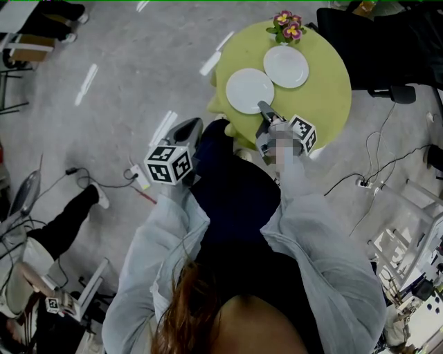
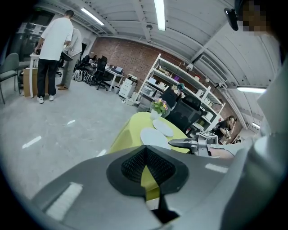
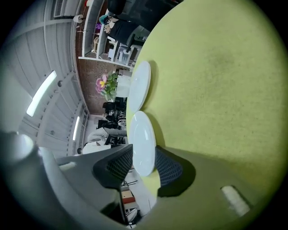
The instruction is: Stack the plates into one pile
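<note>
Dim scene under ceiling strip lights [image 2: 159,13]; fisheye warp, dark corners.

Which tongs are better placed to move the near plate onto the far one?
Right. The right tongs clamp the rim of the near plate; the left tongs are shut, empty, away from the table.

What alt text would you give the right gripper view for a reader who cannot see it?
The right claw grips the near rim of a white plate, one jaw on each face, on a yellow-green table. A second white plate lies just beyond it, with a small pot of pink flowers past that.
</note>
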`<action>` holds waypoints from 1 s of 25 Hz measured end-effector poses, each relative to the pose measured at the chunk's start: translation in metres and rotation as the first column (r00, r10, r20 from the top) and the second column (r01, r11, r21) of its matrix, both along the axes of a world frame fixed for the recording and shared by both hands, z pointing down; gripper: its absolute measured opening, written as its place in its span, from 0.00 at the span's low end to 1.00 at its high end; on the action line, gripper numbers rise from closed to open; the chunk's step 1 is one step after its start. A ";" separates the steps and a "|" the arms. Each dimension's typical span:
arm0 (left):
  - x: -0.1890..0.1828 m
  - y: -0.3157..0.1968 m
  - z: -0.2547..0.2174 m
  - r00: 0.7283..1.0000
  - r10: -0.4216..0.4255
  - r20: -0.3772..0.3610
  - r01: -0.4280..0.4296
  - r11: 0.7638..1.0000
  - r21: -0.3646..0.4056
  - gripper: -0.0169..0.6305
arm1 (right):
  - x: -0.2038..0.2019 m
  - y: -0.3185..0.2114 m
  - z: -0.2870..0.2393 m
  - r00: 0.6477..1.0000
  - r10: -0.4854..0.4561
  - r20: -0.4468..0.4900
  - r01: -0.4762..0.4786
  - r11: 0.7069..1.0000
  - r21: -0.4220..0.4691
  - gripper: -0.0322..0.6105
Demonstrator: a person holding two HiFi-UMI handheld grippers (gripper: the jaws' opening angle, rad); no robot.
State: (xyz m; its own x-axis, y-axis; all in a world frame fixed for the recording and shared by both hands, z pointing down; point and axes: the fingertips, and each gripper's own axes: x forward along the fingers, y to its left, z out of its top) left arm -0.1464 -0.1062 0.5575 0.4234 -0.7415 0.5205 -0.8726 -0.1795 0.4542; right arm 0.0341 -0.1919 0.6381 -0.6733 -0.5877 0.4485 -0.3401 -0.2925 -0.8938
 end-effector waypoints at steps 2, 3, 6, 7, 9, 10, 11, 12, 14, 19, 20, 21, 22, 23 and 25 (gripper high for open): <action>0.000 0.002 0.002 1.000 0.001 -0.002 -0.001 1.000 -0.005 0.05 | 0.004 0.002 0.009 0.999 0.011 -0.050 -0.013 0.999 -0.046 0.20; 0.000 0.003 0.002 1.000 0.003 -0.003 -0.003 1.000 -0.006 0.05 | 0.005 0.003 0.013 0.997 0.009 -0.075 -0.013 0.998 -0.058 0.12; 0.003 0.004 0.003 1.000 0.009 -0.007 -0.009 1.000 -0.005 0.05 | 0.006 0.004 0.015 0.996 0.010 -0.091 -0.014 0.998 -0.054 0.10; 0.004 0.004 0.003 1.000 0.010 -0.008 -0.010 1.000 -0.005 0.05 | 0.006 0.004 0.014 0.996 0.015 -0.085 -0.020 0.998 -0.051 0.10; 0.006 0.003 0.002 1.000 0.013 -0.010 -0.013 1.000 -0.003 0.05 | 0.007 0.003 0.015 0.996 0.022 -0.084 -0.026 0.998 -0.052 0.10; 0.006 0.003 0.001 1.000 0.015 -0.010 -0.015 1.000 -0.001 0.05 | 0.008 0.003 0.015 0.996 0.023 -0.085 -0.028 0.998 -0.055 0.10; 0.006 0.002 0.000 1.000 0.016 -0.010 -0.016 1.000 0.001 0.05 | 0.008 0.003 0.015 0.996 0.025 -0.085 -0.029 0.998 -0.056 0.10; 0.005 0.002 -0.001 1.000 0.016 -0.009 -0.016 1.000 0.004 0.05 | 0.008 0.003 0.013 0.996 0.026 -0.083 -0.031 0.998 -0.052 0.10; 0.002 0.002 -0.003 1.000 0.011 -0.007 -0.011 1.000 0.010 0.05 | 0.005 0.005 0.005 0.997 0.033 -0.072 -0.035 0.999 -0.034 0.09; -0.003 0.002 -0.007 1.000 -0.002 -0.009 0.002 1.000 0.023 0.05 | -0.002 0.007 -0.018 0.998 0.064 -0.016 -0.064 0.998 0.012 0.07; -0.003 0.002 -0.008 1.000 -0.002 -0.011 0.003 1.000 0.025 0.05 | -0.003 0.007 -0.021 0.998 0.066 -0.007 -0.066 0.998 0.019 0.07; -0.003 0.003 -0.008 1.000 -0.003 -0.013 0.003 1.000 0.026 0.05 | -0.004 0.007 -0.023 0.998 0.065 0.000 -0.065 0.998 0.026 0.07; -0.002 0.004 -0.009 1.000 -0.004 -0.015 0.004 1.000 0.028 0.05 | -0.005 0.008 -0.025 0.998 0.062 0.006 -0.062 0.998 0.033 0.07; -0.002 0.006 -0.010 1.000 -0.005 -0.017 0.006 1.000 0.030 0.05 | -0.005 0.008 -0.028 0.998 0.059 0.010 -0.059 0.997 0.040 0.07; -0.001 0.007 -0.013 1.000 -0.008 -0.023 0.009 0.999 0.035 0.05 | -0.006 0.009 -0.033 0.998 0.052 0.016 -0.053 0.997 0.061 0.07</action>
